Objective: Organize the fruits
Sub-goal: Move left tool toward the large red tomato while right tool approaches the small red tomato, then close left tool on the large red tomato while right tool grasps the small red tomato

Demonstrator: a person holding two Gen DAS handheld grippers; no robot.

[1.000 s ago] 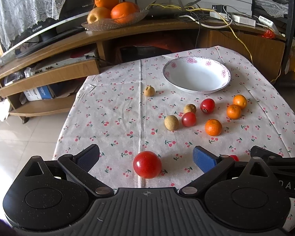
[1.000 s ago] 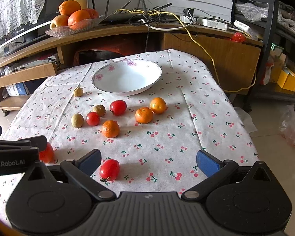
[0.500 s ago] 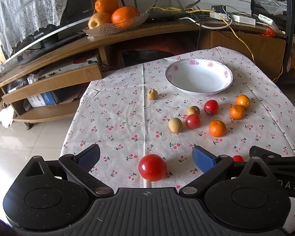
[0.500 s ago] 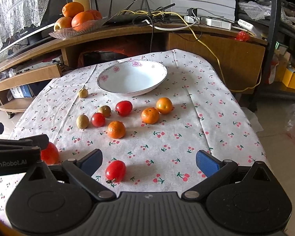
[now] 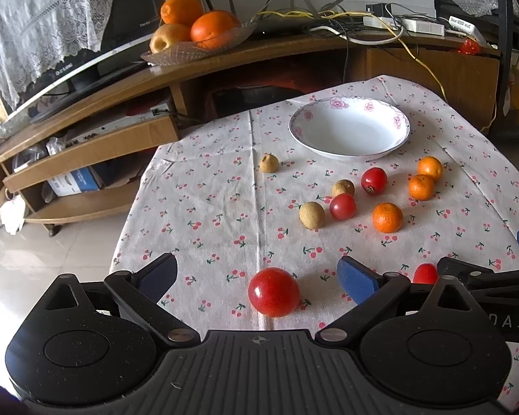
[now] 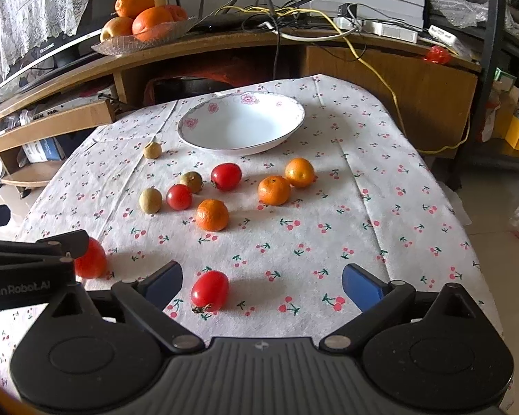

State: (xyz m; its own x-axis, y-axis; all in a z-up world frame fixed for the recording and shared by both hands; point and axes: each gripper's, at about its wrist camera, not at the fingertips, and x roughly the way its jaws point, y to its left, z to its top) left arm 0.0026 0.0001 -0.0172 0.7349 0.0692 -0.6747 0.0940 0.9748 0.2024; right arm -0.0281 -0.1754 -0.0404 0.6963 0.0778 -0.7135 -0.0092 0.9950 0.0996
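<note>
A white bowl [image 5: 349,129] [image 6: 242,124] with pink flowers stands empty at the far side of the cherry-print tablecloth [image 5: 225,207]. Between it and me lie three small oranges [image 6: 212,214], two cherry tomatoes [image 6: 226,176] and three tan longans [image 6: 150,200]. A round red tomato [image 5: 273,292] rests between the fingers of my open left gripper [image 5: 257,276], untouched. An oval red tomato [image 6: 209,290] lies between the fingers of my open right gripper [image 6: 263,282], close to the left finger.
A wooden TV stand [image 5: 294,52] behind the table carries a glass dish of large oranges [image 5: 197,31], cables and a power strip. Tiled floor drops off left of the table [image 5: 34,242]. The other gripper [image 6: 31,266] shows at the right wrist view's left edge.
Both grippers have tilted or risen slightly, so the table and fruit sit lower in each view. Neither fruit has moved and both jaws stay apart.
</note>
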